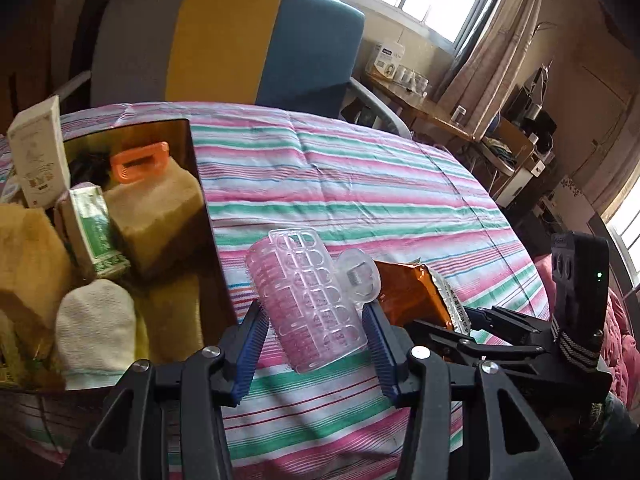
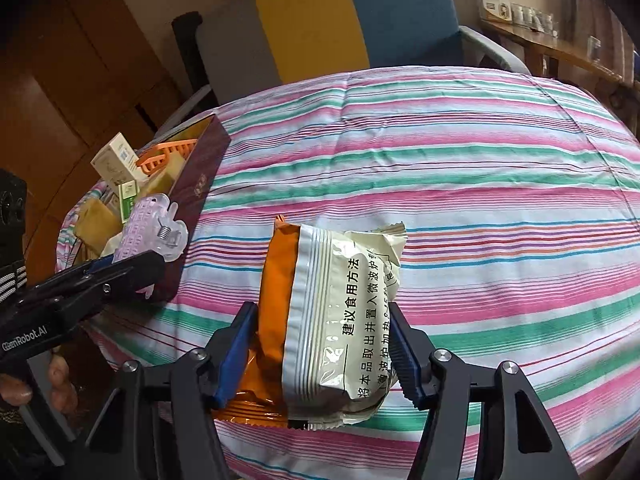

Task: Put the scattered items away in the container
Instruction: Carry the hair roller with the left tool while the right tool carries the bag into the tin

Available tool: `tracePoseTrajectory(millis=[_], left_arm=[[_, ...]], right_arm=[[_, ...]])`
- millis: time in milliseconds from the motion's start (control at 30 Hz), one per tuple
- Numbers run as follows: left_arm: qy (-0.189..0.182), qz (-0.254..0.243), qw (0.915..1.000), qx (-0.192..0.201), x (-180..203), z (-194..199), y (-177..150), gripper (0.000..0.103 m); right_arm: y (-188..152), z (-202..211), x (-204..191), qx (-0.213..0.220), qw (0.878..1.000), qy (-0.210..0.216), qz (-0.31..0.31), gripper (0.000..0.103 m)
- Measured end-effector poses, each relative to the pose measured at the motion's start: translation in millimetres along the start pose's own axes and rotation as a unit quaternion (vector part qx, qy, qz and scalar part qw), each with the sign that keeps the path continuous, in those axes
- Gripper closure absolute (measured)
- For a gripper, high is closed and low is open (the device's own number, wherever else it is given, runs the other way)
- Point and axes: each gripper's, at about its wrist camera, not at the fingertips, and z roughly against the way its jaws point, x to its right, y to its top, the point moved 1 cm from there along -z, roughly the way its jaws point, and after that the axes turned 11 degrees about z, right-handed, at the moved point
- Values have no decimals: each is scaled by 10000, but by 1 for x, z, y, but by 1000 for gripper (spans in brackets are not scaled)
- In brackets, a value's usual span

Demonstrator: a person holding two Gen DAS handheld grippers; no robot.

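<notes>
Gripping one pink clip-on hair roller (image 1: 308, 300) beside the box (image 1: 200, 184), the left gripper (image 1: 316, 320) is clenched; the right gripper (image 2: 320, 344) apparently clasps one snack packet (image 2: 336, 320) above the striped tablecloth (image 2: 480, 200); one chair (image 1: 240, 40) behind.

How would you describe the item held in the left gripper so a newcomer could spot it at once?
Start at the dark maroon box crammed with items on the striped tablecloth. Just beside its near corner, the left gripper clamps a pink translucent hair roller with a clear slotted clip and metal spring. It alone is see-through plastic; the neighbouring snack packet is opaque orange and cream.
</notes>
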Motion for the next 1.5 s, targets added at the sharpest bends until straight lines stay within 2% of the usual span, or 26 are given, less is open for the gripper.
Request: tracePoseTrajectory(millis=[100, 367, 533, 700, 867, 1000, 1167, 1267, 1400, 1467, 1500], left_arm=[[103, 184, 9993, 306, -21, 23, 12, 53], [686, 498, 9913, 1008, -84, 66, 58, 53], [986, 494, 9882, 1063, -109, 66, 85, 53], [1173, 655, 9866, 923, -132, 45, 105, 53], [1213, 827, 9868, 685, -145, 29, 100, 48], [1088, 882, 9870, 783, -144, 35, 93, 39], [1078, 1051, 9837, 980, -149, 54, 89, 38], [1058, 1159, 9813, 1110, -153, 68, 84, 38], [985, 1297, 9796, 1175, -158, 82, 67, 37], [938, 1350, 9794, 1170, -158, 87, 55, 37], [915, 1371, 9795, 1160, -158, 90, 48, 37]], right_arm=[[16, 1, -20, 72, 9996, 208, 164, 40], [70, -5, -90, 303, 9934, 858, 706, 40], [99, -19, -137, 398, 9872, 1186, 991, 40], [109, -47, -169, 219, 9851, 1204, 1207, 37], [97, -70, -176, -77, 9850, 1062, 1358, 36], [92, -71, -168, -119, 9854, 1030, 1347, 36], [90, -62, -165, -37, 9862, 1019, 1304, 35], [87, -51, -165, 44, 9855, 1110, 1280, 30], [81, -35, -167, 169, 9833, 1116, 1425, 30], [77, -30, -170, 191, 9811, 1084, 1591, 35], [75, -29, -172, 193, 9800, 1048, 1679, 41]])
